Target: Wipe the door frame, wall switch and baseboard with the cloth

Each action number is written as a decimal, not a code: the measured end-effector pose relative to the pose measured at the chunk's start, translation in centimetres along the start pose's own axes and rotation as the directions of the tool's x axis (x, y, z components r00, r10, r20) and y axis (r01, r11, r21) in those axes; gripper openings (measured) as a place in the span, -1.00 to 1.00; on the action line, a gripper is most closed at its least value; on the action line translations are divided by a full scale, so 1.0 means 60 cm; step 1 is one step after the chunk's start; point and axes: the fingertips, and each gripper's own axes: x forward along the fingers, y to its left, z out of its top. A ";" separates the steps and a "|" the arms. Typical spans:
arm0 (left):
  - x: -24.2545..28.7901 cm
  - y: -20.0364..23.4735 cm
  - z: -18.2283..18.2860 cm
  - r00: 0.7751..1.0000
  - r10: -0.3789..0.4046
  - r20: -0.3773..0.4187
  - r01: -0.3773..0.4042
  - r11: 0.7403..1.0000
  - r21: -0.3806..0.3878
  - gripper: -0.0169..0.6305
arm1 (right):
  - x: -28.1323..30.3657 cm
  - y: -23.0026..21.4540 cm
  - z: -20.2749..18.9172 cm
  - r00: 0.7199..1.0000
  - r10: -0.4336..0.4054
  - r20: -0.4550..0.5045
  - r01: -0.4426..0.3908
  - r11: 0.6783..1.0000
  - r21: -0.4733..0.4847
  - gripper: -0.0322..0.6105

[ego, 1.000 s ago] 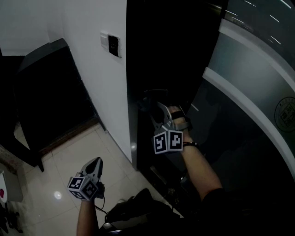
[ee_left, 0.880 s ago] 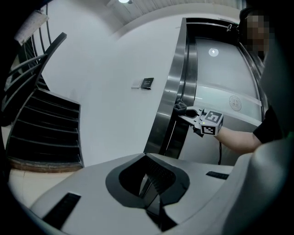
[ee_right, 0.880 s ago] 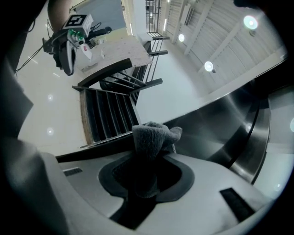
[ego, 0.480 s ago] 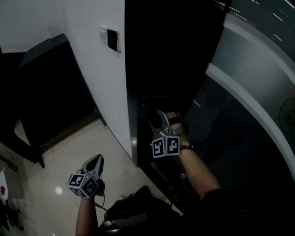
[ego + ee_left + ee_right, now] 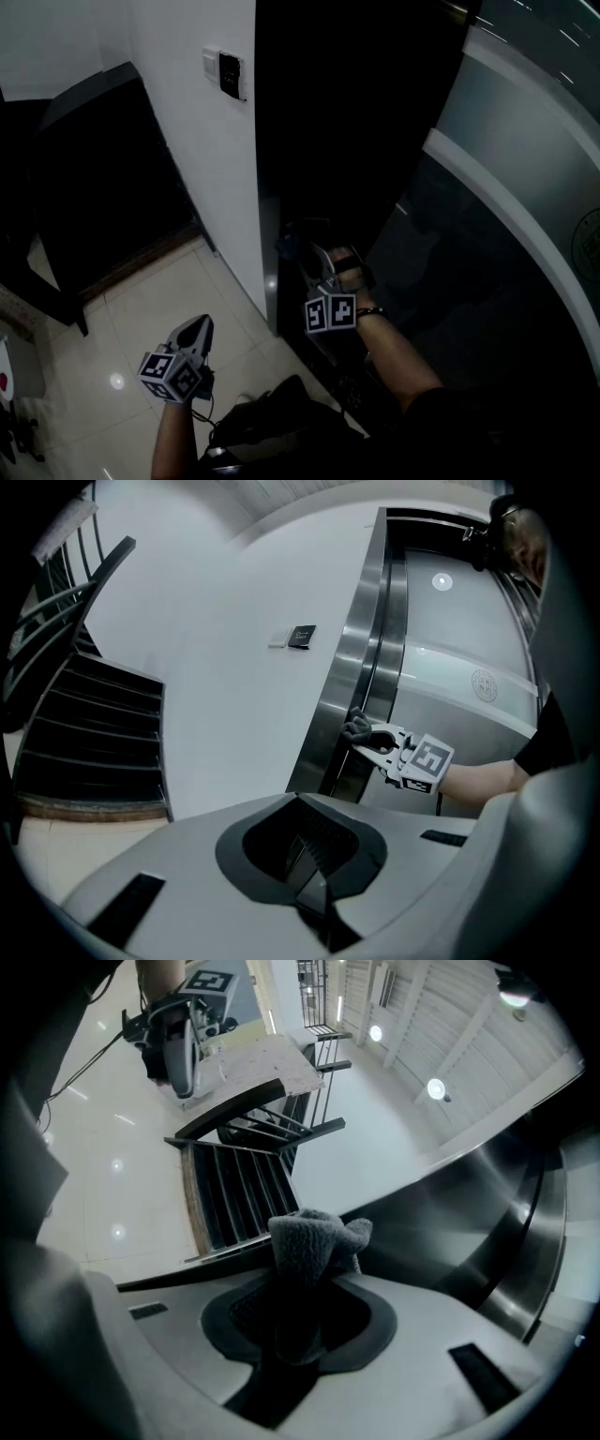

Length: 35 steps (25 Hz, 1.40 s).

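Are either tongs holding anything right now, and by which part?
The right tongs grip the grey cloth by its bunched lower part; its top pokes out past the jaws. The left tongs are shut, empty.

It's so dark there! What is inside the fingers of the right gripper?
A bunched grey fuzzy cloth sits pinched in the right gripper, its top sticking out by the shiny metal door frame. Its lower part is hidden deep in the gripper.

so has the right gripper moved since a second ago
Yes. The right gripper, shut on the cloth, has slid lower along the door frame, ending farther below the wall switch.
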 end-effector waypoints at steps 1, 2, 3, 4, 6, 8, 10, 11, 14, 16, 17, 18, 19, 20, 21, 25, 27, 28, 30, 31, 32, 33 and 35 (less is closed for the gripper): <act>-0.002 -0.001 -0.002 1.000 0.000 -0.001 0.000 1.000 -0.001 -0.97 | -0.001 0.011 -0.003 1.000 0.009 -0.004 -0.009 1.000 0.006 -0.59; -0.003 -0.001 -0.005 1.000 0.001 -0.002 -0.001 1.000 -0.003 -0.97 | -0.002 0.022 -0.006 1.000 0.022 -0.008 -0.022 1.000 0.010 -0.59; -0.004 -0.001 -0.006 1.000 0.001 -0.004 -0.001 1.000 -0.003 -0.97 | -0.001 0.032 -0.009 0.999 0.037 -0.012 -0.037 0.999 0.011 -0.59; -0.004 -0.001 -0.006 1.000 0.000 -0.005 0.000 1.000 -0.002 -0.97 | -0.001 0.042 -0.012 0.999 0.051 -0.015 -0.051 0.999 0.008 -0.59; -0.003 -0.003 -0.004 1.000 -0.005 -0.003 0.005 1.000 0.001 -0.98 | 0.001 0.056 -0.017 0.997 0.072 -0.019 -0.072 0.997 0.002 -0.59; -0.005 -0.001 -0.004 1.000 -0.004 0.003 0.004 1.000 -0.003 -0.97 | 0.004 0.068 -0.021 0.996 0.088 -0.024 -0.088 0.996 0.003 -0.59; -0.007 0.004 -0.008 1.000 0.004 0.000 -0.004 1.000 -0.009 -0.97 | 0.005 0.082 -0.025 0.994 0.103 -0.027 -0.103 0.995 0.006 -0.59; -0.009 0.005 -0.011 1.000 0.009 -0.002 -0.009 1.000 -0.011 -0.97 | 0.006 0.089 -0.026 0.994 0.110 -0.028 -0.110 0.994 0.007 -0.59; -0.015 0.010 -0.017 1.000 0.023 -0.007 -0.023 1.000 -0.013 -0.98 | 0.008 0.112 -0.033 0.991 0.131 -0.031 -0.131 0.991 0.002 -0.59; -0.022 0.014 -0.017 0.999 0.034 -0.007 -0.034 0.999 -0.014 -0.97 | 0.009 0.129 -0.036 0.988 0.151 -0.033 -0.152 0.988 -0.014 -0.59; -0.025 0.016 -0.015 0.999 0.041 -0.002 -0.041 0.999 -0.015 -0.97 | 0.010 0.137 -0.038 0.986 0.162 -0.033 -0.163 0.986 -0.019 -0.59; -0.029 0.019 -0.012 0.999 0.049 0.002 -0.049 0.999 -0.015 -0.98 | 0.010 0.145 -0.040 0.984 0.172 -0.035 -0.173 0.985 -0.021 -0.59; -0.031 0.021 -0.010 0.998 0.056 0.006 -0.056 0.998 -0.015 -0.97 | 0.011 0.152 -0.043 0.983 0.181 -0.037 -0.182 0.983 -0.020 -0.59; -0.033 0.024 -0.009 0.998 0.061 0.008 -0.060 0.998 -0.015 -0.98 | 0.012 0.159 -0.046 0.981 0.190 -0.041 -0.190 0.982 -0.017 -0.59; -0.035 0.026 -0.007 0.998 0.063 0.009 -0.063 0.998 -0.015 -0.97 | 0.012 0.167 -0.049 0.979 0.198 -0.045 -0.199 0.980 -0.015 -0.59; -0.041 0.032 -0.005 0.997 0.069 0.015 -0.069 0.998 -0.014 -0.97 | 0.018 0.203 -0.062 0.970 0.235 -0.060 -0.237 0.971 -0.028 -0.59; -0.044 0.036 -0.006 0.997 0.073 0.017 -0.073 0.997 -0.011 -0.97 | 0.021 0.220 -0.069 0.965 0.253 -0.072 -0.256 0.966 -0.029 -0.59; -0.045 0.037 -0.006 0.997 0.074 0.018 -0.074 0.997 -0.009 -0.98 | 0.022 0.226 -0.073 0.962 0.262 -0.079 -0.265 0.964 -0.030 -0.59; -0.045 0.040 -0.005 0.997 0.075 0.018 -0.075 0.997 -0.006 -0.97 | 0.025 0.238 -0.079 0.955 0.282 -0.093 -0.286 0.958 -0.031 -0.59; -0.045 0.041 -0.005 0.997 0.074 0.018 -0.074 0.997 -0.007 -0.97 | 0.026 0.245 -0.082 0.950 0.296 -0.103 -0.300 0.953 -0.030 -0.59; -0.045 0.041 -0.005 0.997 0.072 0.019 -0.072 0.997 -0.009 -0.97 | 0.026 0.250 -0.086 0.944 0.308 -0.114 -0.313 0.949 -0.031 -0.59; -0.045 0.041 -0.004 0.997 0.068 0.022 -0.068 0.998 -0.011 -0.98 | 0.024 0.254 -0.088 0.940 0.317 -0.124 -0.323 0.946 -0.031 -0.59; -0.042 0.039 -0.004 0.998 0.055 0.027 -0.055 0.998 -0.013 -0.98 | 0.019 0.257 -0.088 0.936 0.327 -0.129 -0.333 0.943 -0.028 -0.59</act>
